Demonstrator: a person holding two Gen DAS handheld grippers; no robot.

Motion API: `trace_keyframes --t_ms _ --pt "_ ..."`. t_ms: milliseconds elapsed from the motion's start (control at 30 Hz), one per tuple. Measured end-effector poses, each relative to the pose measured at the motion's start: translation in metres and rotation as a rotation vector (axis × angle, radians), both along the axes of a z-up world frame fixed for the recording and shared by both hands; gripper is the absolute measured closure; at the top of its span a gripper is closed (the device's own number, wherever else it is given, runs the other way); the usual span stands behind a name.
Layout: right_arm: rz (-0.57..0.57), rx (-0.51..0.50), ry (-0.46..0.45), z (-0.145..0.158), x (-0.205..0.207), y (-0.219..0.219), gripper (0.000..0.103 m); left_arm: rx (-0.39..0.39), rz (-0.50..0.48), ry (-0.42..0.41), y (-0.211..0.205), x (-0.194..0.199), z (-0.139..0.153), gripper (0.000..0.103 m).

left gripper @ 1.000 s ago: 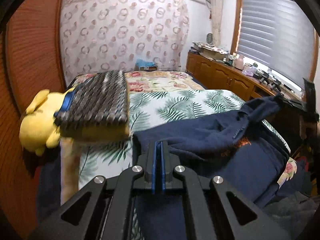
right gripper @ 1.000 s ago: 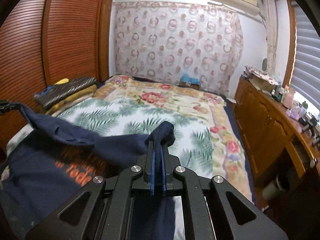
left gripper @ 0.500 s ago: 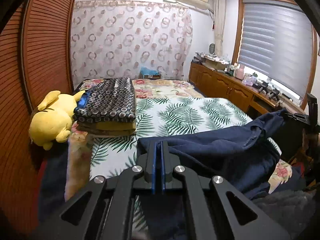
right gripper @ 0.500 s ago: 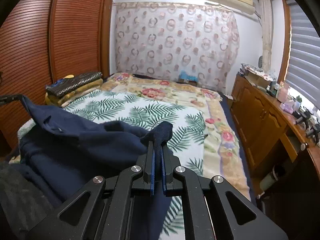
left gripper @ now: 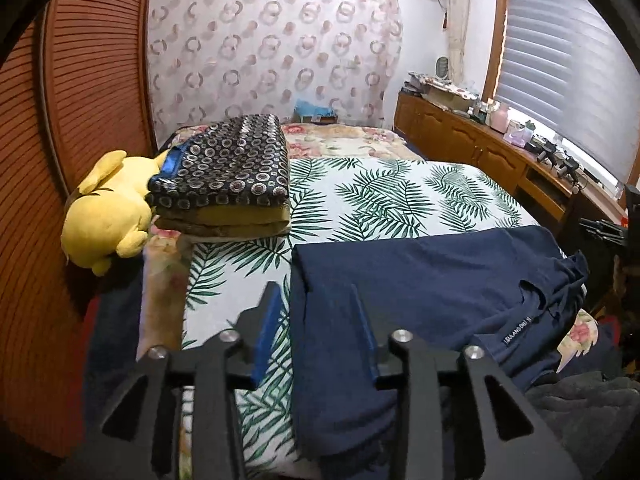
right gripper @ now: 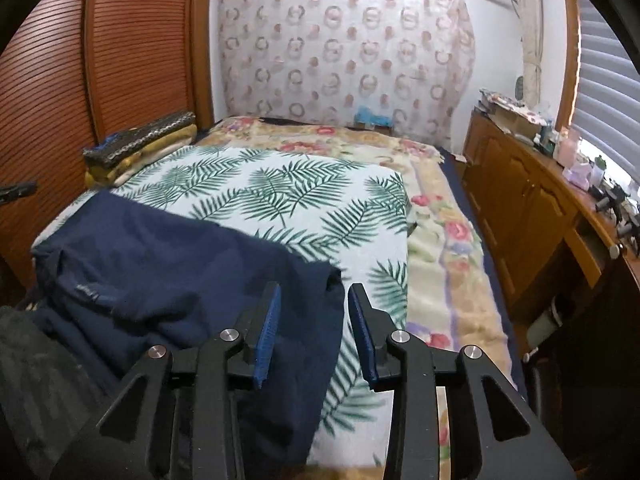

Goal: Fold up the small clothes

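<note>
A navy T-shirt (left gripper: 420, 280) lies spread on the palm-leaf sheet (left gripper: 400, 196) at the near end of the bed, collar and label to the right. It also shows in the right wrist view (right gripper: 168, 264). My left gripper (left gripper: 314, 300) is open and empty, its jaws standing over the shirt's left edge. My right gripper (right gripper: 314, 300) is open and empty above the shirt's right edge.
A stack of folded clothes (left gripper: 228, 180) sits at the bed's left side beside a yellow plush toy (left gripper: 108, 208). A slatted wooden wardrobe (left gripper: 80, 120) stands left. A wooden cabinet (right gripper: 532, 208) with clutter runs along the right. Dark grey fabric (left gripper: 580, 412) lies at the near edge.
Both grippers held the shirt pinched and lifted; now both have opened and let it go, and the shirt lies flat on the bed.
</note>
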State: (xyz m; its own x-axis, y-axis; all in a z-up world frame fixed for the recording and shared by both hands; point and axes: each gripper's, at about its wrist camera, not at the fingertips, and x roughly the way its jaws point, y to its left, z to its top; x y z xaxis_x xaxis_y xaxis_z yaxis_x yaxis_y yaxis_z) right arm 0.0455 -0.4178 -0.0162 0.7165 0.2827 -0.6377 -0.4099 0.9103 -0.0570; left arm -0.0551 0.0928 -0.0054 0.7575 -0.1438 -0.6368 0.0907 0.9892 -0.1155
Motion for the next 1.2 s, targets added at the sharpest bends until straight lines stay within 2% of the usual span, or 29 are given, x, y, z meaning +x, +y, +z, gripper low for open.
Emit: trace_keyframes --t_ms 100,267,400,533,733,833,900,967,1100,1200 --pt "0.015 0.011 0.003 -0.008 0.017 0.011 0.067 -0.012 -0.015 0.015 -0.002 0.016 -0.007 0.051" --pt "-0.006 0.048 0.038 -0.025 0.048 0.014 0.067 -0.012 -0.029 0.058 -0.005 0.045 -0.02 0.05" --pt "-0.047 0.035 0.086 -0.039 0.069 0.012 0.067 -0.007 -0.027 0.09 -0.005 0.069 -0.033 0.05" --pt "-0.085 0.049 0.157 -0.055 0.082 0.004 0.067 -0.045 -0.04 0.147 -0.004 0.092 -0.05 0.05" --pt "-0.041 0.06 0.23 -0.067 0.084 0.008 0.067 -0.004 -0.046 0.204 -0.012 0.103 -0.072 0.05" --pt "-0.022 0.051 0.228 -0.064 0.083 0.011 0.075 0.008 -0.042 0.208 -0.013 0.104 -0.079 0.05" --pt "-0.01 0.05 0.227 -0.063 0.084 0.013 0.088 0.018 -0.038 0.204 -0.013 0.104 -0.079 0.05" --pt "0.001 0.055 0.211 -0.06 0.084 0.014 0.096 0.032 -0.034 0.198 -0.015 0.104 -0.08 0.05" --pt "-0.083 0.1 0.095 -0.042 0.076 0.001 0.1 0.043 -0.03 0.176 -0.016 0.105 -0.082 0.049" --pt "-0.145 0.126 0.058 -0.033 0.073 -0.008 0.1 0.035 -0.03 0.174 -0.013 0.106 -0.082 0.049"
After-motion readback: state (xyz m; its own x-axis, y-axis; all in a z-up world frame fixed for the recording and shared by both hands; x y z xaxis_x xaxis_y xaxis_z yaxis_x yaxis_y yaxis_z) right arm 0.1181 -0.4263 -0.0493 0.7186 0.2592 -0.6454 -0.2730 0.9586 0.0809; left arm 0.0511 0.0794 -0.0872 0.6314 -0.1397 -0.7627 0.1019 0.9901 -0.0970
